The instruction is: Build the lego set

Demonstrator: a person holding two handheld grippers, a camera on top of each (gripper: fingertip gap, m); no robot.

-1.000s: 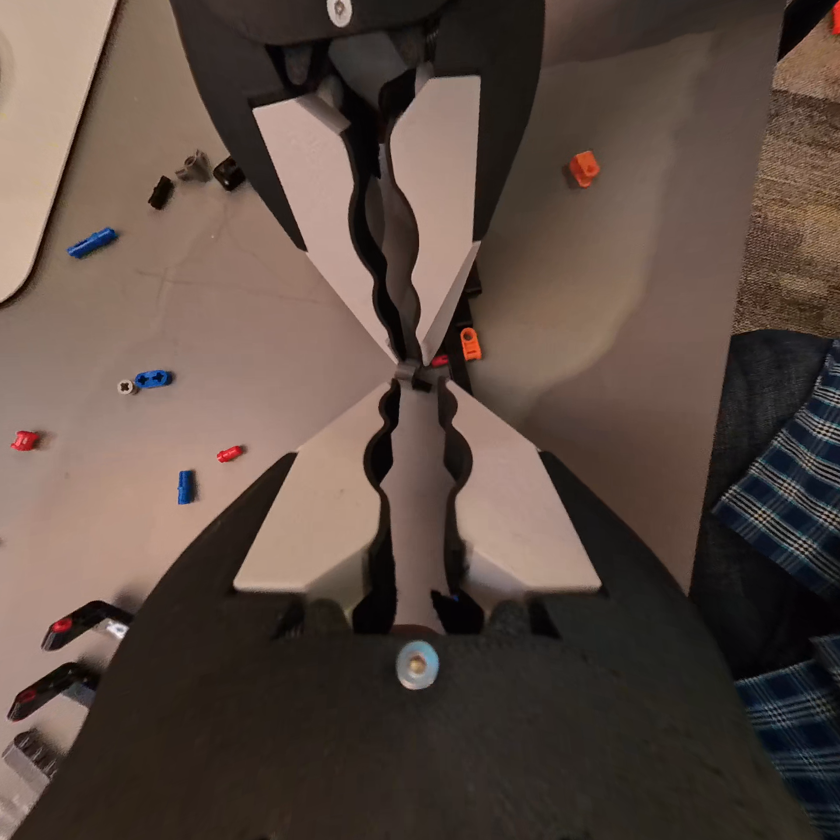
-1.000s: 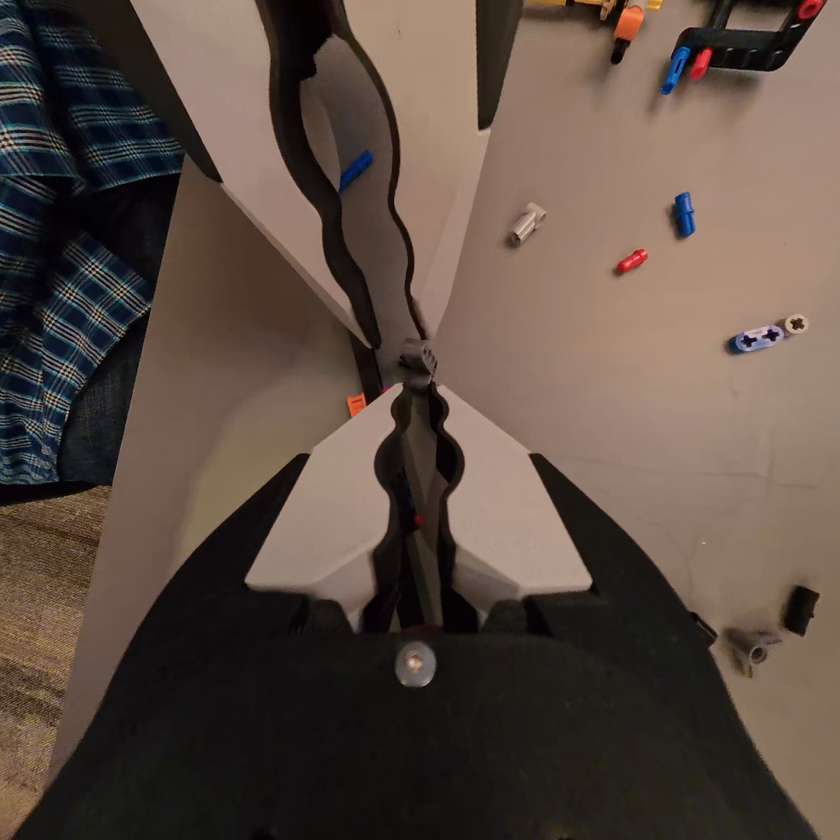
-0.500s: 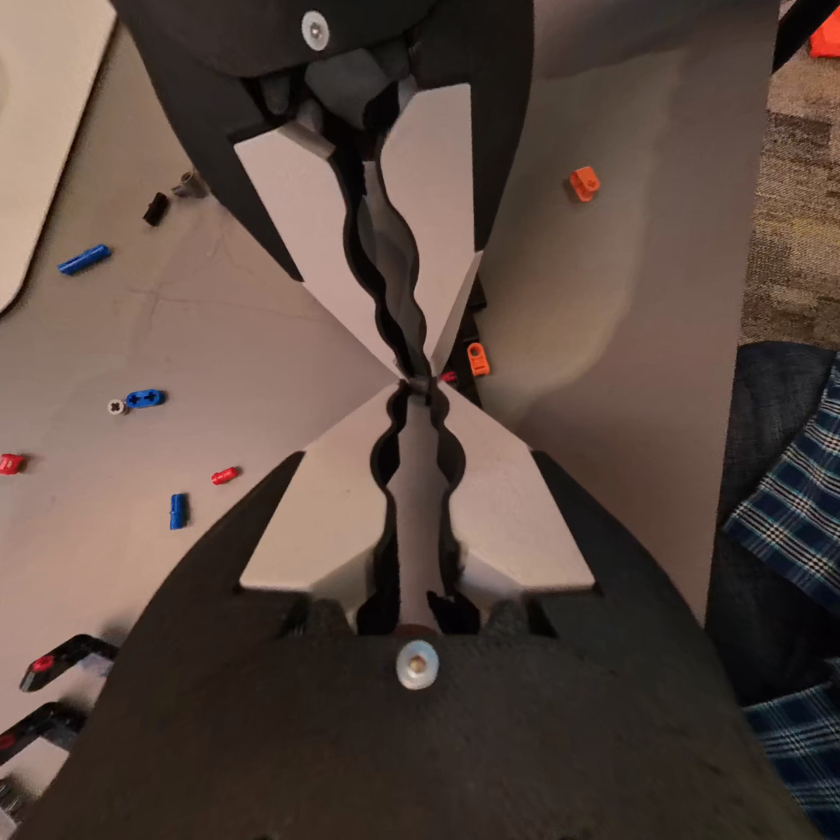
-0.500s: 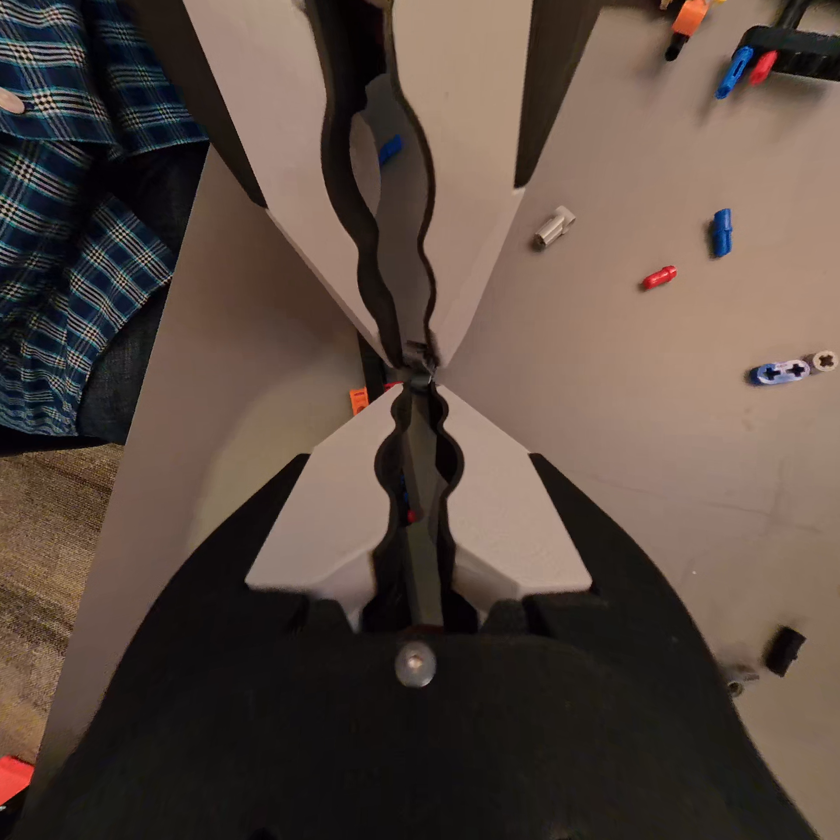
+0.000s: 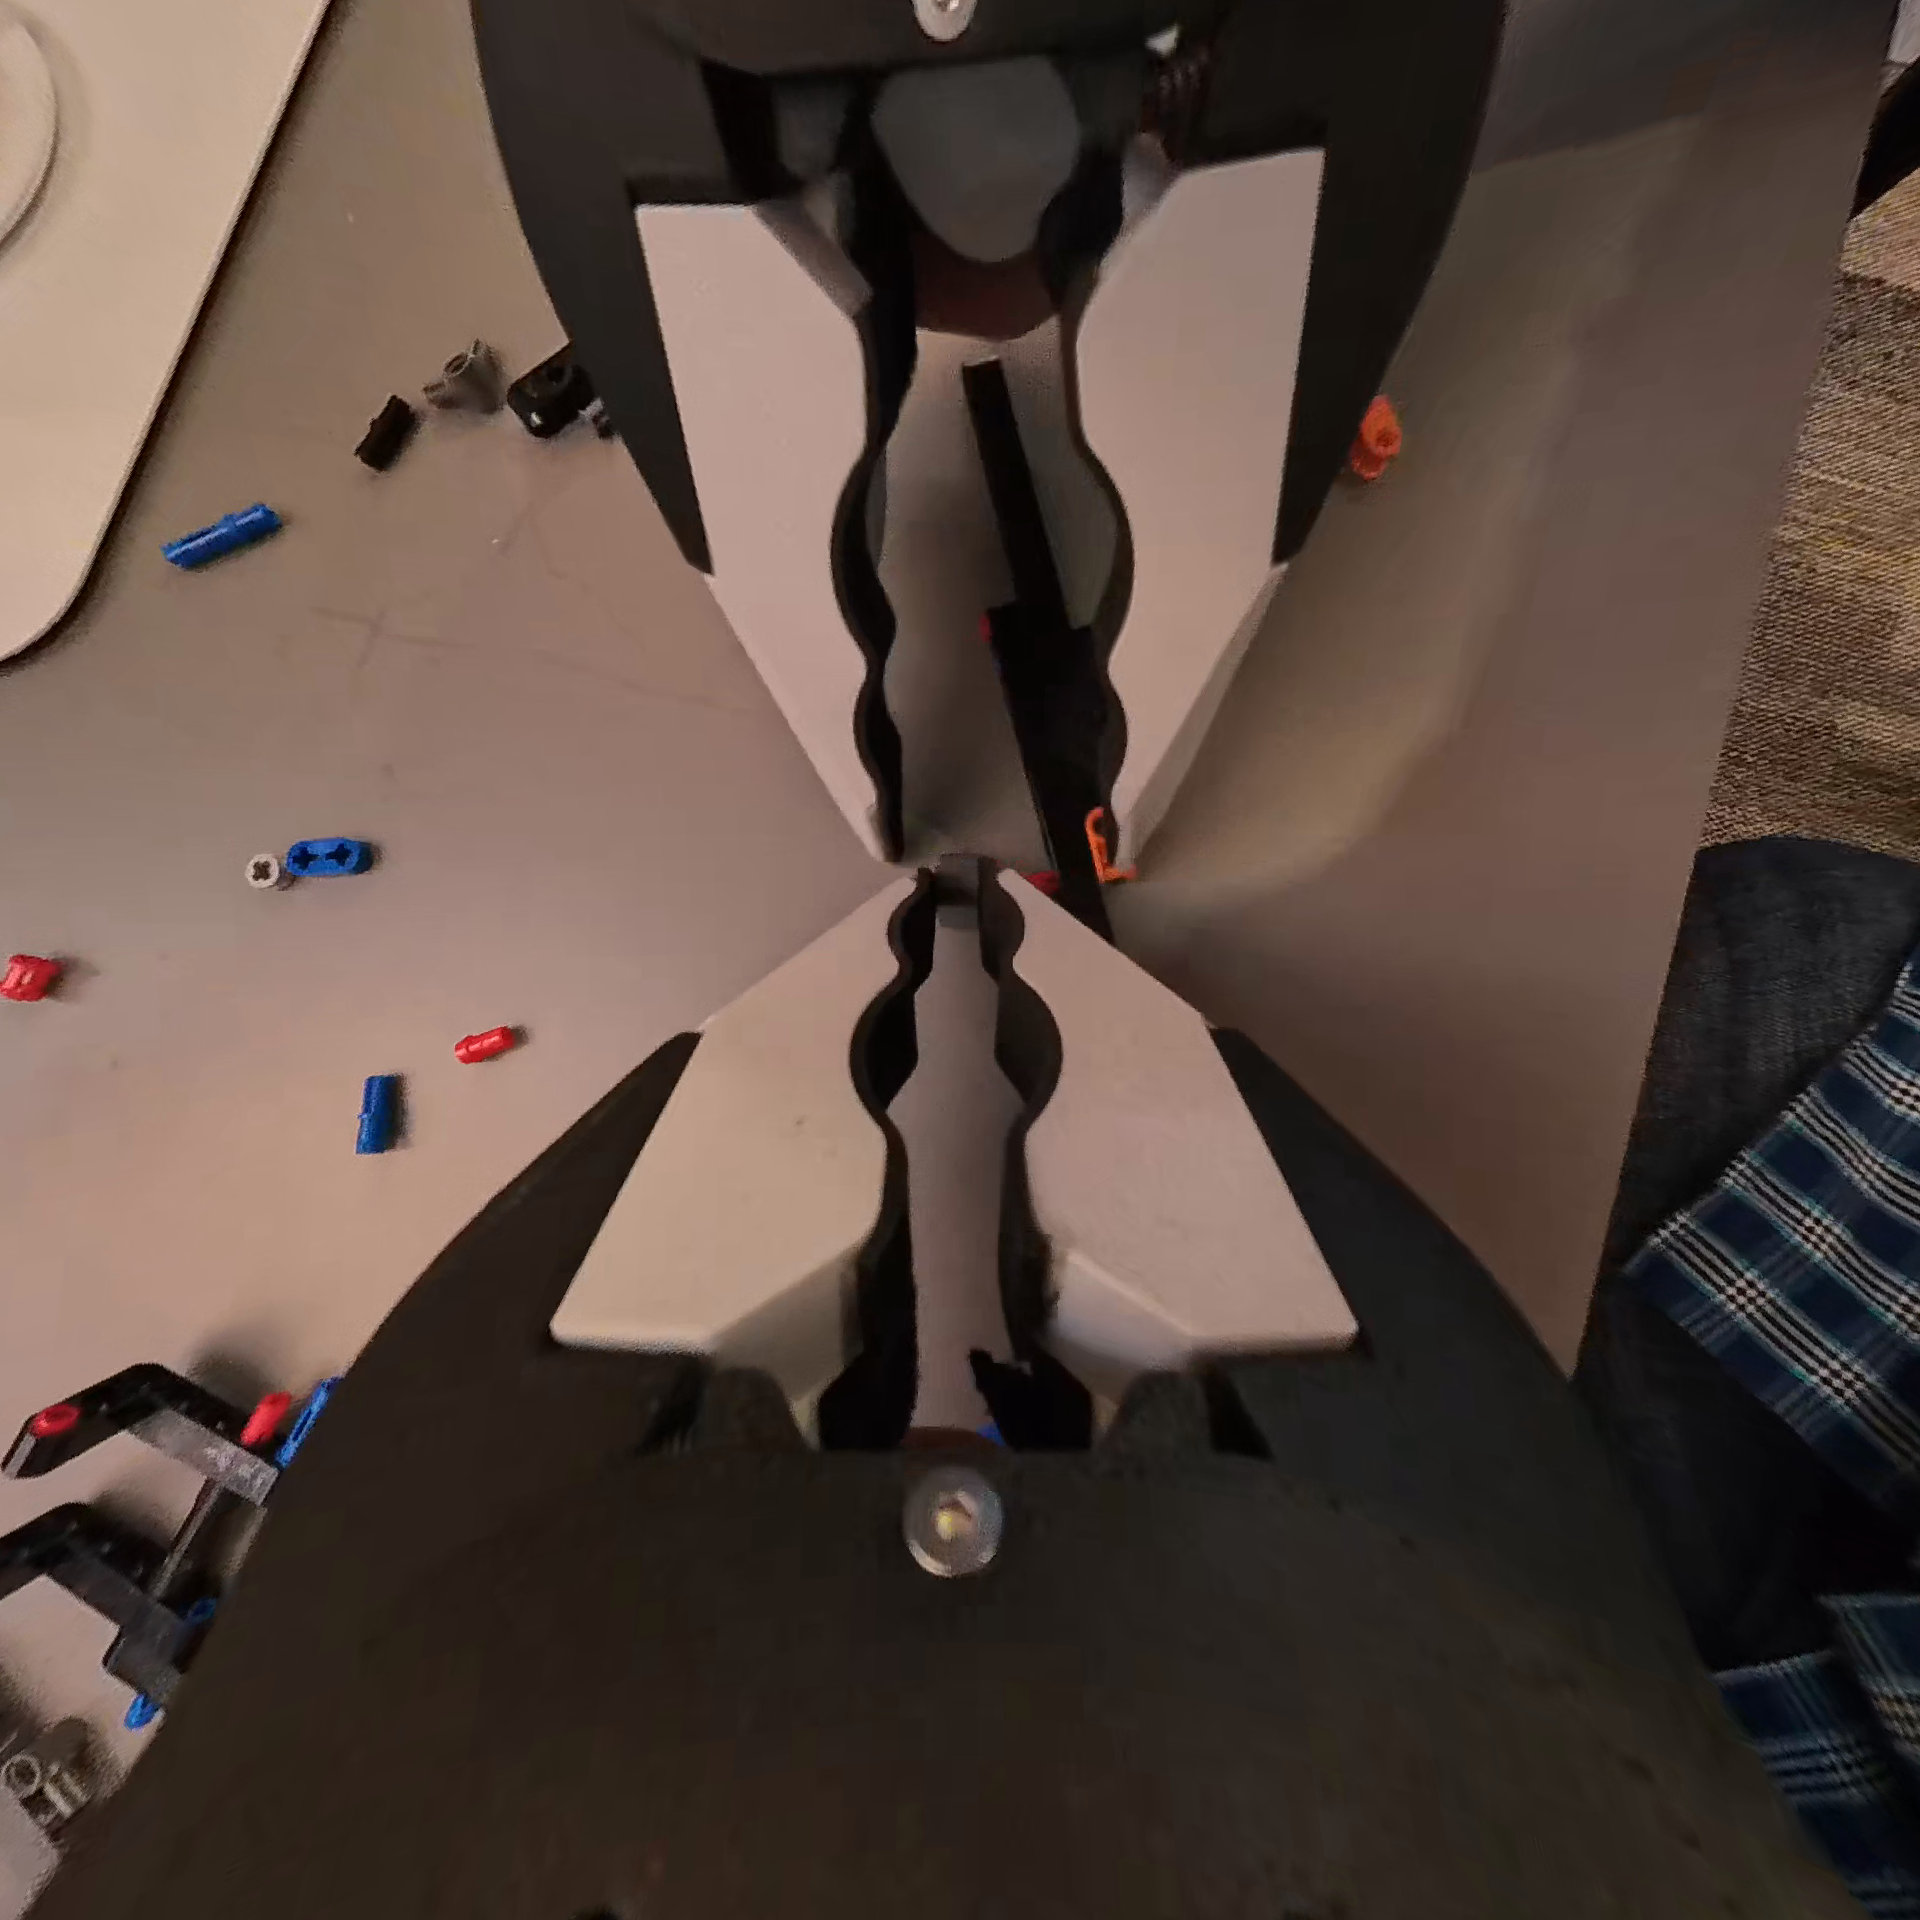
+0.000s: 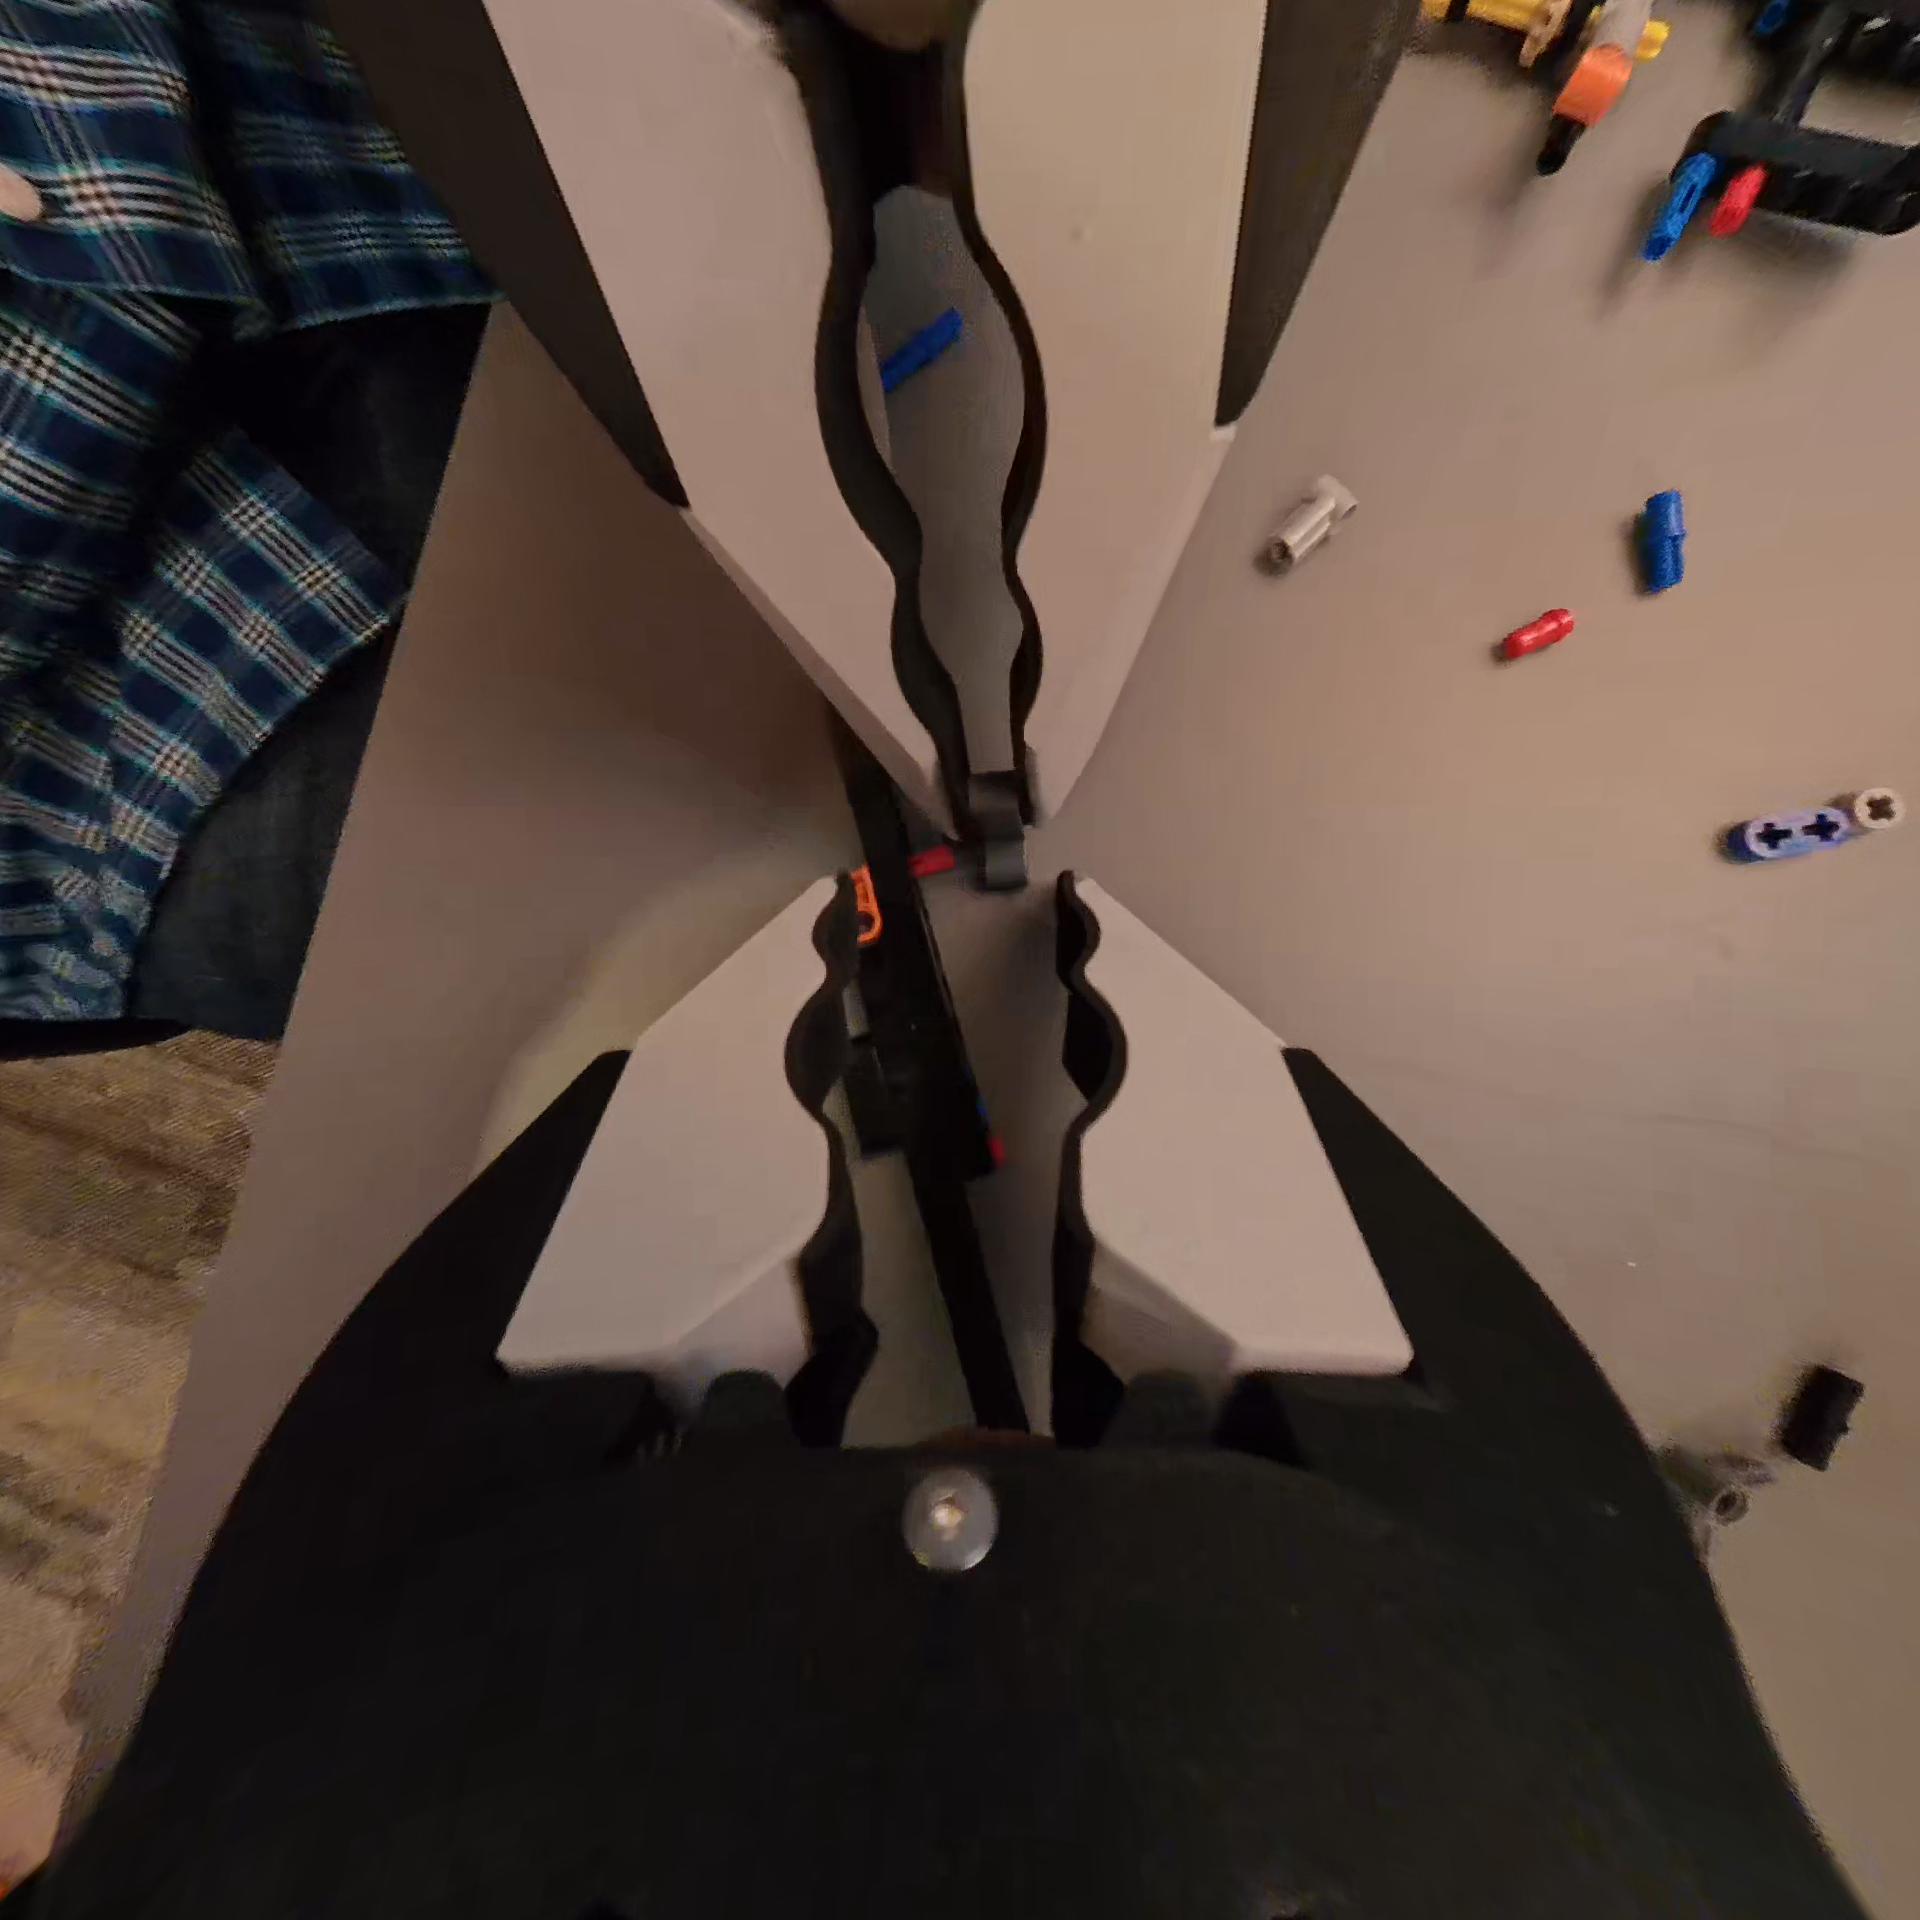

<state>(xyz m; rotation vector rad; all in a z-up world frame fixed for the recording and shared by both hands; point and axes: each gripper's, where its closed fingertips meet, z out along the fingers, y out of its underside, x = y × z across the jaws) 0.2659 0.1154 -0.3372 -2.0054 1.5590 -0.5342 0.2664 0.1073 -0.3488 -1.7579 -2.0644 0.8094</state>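
Left wrist view, gripper (image 5: 956, 883) pinching grey connector (image 5: 957, 879)

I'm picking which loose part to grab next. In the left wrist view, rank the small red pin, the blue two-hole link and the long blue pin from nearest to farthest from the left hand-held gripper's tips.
From the left hand-held gripper:
1. Small red pin, to its left, slightly nearer the camera.
2. Blue two-hole link, farther left, beside a grey peg.
3. Long blue pin, far upper left, near the pale board.

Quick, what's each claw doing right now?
Left gripper: closed on a small grey piece.
Right gripper: open, holding nothing.
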